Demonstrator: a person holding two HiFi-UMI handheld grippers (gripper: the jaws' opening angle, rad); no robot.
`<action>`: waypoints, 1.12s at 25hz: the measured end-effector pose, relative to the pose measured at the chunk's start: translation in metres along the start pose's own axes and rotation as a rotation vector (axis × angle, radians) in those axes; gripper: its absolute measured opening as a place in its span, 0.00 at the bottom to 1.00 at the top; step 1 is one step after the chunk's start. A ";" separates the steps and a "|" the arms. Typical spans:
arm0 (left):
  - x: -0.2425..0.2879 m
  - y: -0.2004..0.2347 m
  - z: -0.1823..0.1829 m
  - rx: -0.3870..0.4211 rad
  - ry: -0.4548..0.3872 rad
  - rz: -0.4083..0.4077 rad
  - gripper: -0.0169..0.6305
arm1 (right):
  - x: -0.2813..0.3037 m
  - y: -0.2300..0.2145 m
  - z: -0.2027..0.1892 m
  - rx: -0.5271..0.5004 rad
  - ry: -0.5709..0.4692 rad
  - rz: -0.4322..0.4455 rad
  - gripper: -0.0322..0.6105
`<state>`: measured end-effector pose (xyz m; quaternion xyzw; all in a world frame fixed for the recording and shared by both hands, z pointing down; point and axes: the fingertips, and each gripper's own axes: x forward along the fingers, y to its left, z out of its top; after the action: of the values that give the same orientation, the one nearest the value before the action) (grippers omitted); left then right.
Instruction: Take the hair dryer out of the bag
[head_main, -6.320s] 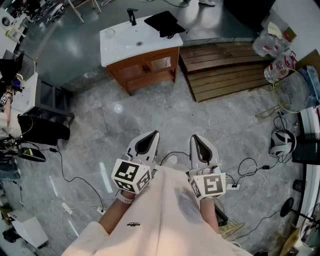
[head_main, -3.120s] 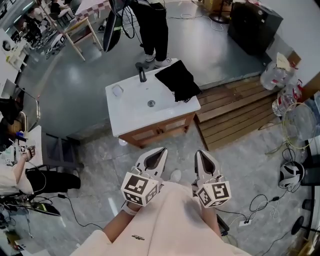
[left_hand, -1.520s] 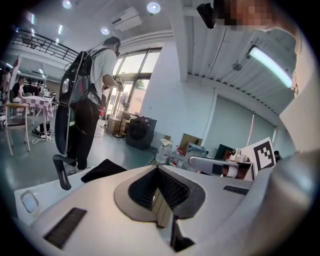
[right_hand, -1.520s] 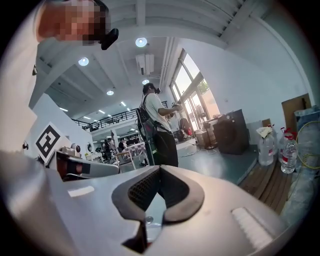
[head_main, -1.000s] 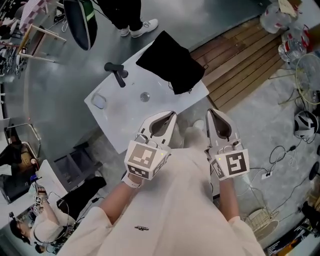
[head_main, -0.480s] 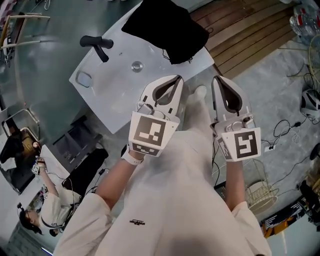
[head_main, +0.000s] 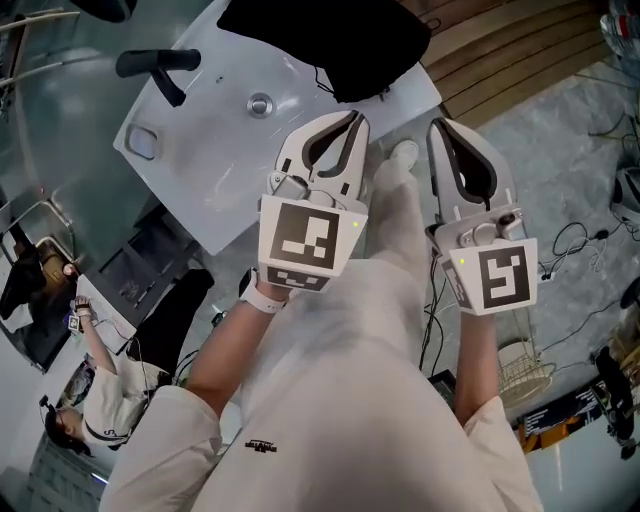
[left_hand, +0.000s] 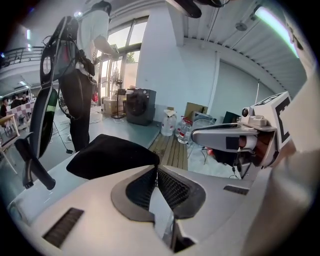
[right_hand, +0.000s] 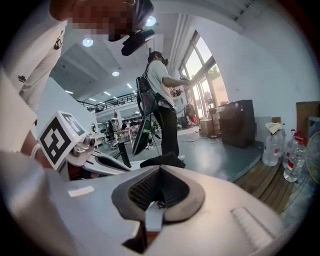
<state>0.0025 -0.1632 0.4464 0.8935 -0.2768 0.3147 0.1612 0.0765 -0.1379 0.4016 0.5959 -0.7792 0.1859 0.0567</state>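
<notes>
Approach step, by the look of it — nothing grasped yet. Holding the left gripper (head_main: 350, 122) and right gripper (head_main: 441, 127) side by side before the torso, tips angled forward and down toward the white basin worktop (head_main: 200, 180). Both sets of jaws clenched on nothing. Limp black fabric bag (head_main: 330, 40) on the worktop's far end, just beyond the left jaws, not touching. No sight of the hair dryer — presumably inside the bag. Next, probably: opening the jaws, finding the bag's mouth, pinning fabric with one gripper, drawing the dryer out with the other.
</notes>
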 end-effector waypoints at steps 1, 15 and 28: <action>0.005 0.002 -0.002 0.005 0.003 0.003 0.04 | 0.003 -0.002 -0.003 0.001 0.002 0.001 0.07; 0.068 0.007 -0.036 0.113 0.095 -0.013 0.24 | 0.025 -0.022 -0.041 0.039 0.035 -0.014 0.07; 0.087 0.036 -0.033 0.039 0.091 0.106 0.05 | 0.043 -0.037 -0.075 0.024 0.089 -0.021 0.07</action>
<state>0.0224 -0.2106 0.5319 0.8652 -0.3100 0.3686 0.1393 0.0897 -0.1580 0.4920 0.5957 -0.7674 0.2209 0.0864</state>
